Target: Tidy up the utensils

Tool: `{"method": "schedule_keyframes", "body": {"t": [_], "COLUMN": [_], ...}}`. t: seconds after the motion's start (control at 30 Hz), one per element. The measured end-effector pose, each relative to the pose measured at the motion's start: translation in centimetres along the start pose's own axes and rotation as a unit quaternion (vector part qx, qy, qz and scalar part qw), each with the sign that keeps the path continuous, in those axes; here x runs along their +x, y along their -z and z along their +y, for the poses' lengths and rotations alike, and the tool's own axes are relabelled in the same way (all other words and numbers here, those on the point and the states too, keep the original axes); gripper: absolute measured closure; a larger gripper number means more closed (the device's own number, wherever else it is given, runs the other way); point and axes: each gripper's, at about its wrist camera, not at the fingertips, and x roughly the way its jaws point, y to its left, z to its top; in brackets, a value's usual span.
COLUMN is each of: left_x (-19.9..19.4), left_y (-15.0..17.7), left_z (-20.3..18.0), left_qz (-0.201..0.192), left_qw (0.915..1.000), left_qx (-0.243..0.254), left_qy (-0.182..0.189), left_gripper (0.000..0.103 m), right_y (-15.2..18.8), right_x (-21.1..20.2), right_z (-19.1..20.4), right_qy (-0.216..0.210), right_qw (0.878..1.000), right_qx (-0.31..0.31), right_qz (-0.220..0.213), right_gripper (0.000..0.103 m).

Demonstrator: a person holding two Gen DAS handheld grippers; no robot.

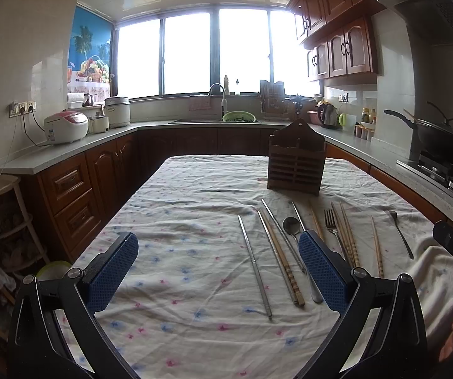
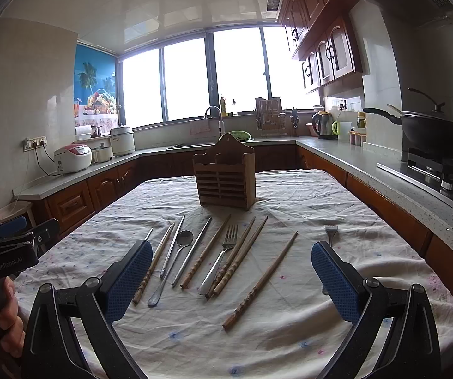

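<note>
A wooden slatted utensil holder (image 1: 296,164) (image 2: 225,178) stands upright on the cloth-covered table (image 1: 195,221) (image 2: 305,208). In front of it lie several utensils in a row: metal chopsticks (image 1: 255,265) (image 2: 191,251), bamboo chopsticks (image 1: 281,257) (image 2: 261,279), a spoon (image 1: 291,225) (image 2: 184,237), a fork (image 1: 330,222) (image 2: 228,241) and a second fork (image 1: 398,230) (image 2: 330,232) off to the right. My left gripper (image 1: 218,271) hovers open above the table, left of most utensils. My right gripper (image 2: 231,279) is open over the row, holding nothing.
Counters wrap around the table, with a rice cooker (image 1: 65,126) at left, a sink (image 1: 214,121) under the window, a kettle (image 2: 323,124) and a wok on the stove (image 2: 435,132) at right. A person's hand (image 2: 2,315) holds the left gripper's handle.
</note>
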Motion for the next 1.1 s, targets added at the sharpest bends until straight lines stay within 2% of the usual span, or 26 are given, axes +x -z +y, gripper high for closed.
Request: {"method": "schedule_keyframes", "body": {"t": [0.67,0.9,1.1], "left_x": [0.8,2.9,6.4], "left_y": [0.1,0.0,-0.8], "left_z": [0.0,0.6,1.1], "left_qz": [0.01,0.041,0.093], "left_qw": [0.9999,0.9991,0.9951], "left_qx": [-0.001,-0.012,-0.028], "left_qy": [0.003,0.007,0.019], "left_gripper": [0.0,0.0,0.0], "right_y": [0.0,-0.1,-0.4], "right_x": [0.7,1.8,3.6], "right_z": [-0.2,-0.8,-1.8], "right_qy": [0.003,0.008,0.013], "right_qw": [1.0,0.999,0.998], "right_qx": [0.003,0.01,0.018], "right_qz": [0.013,0.029,0.052], "right_gripper": [0.001,0.001,0.001]}}
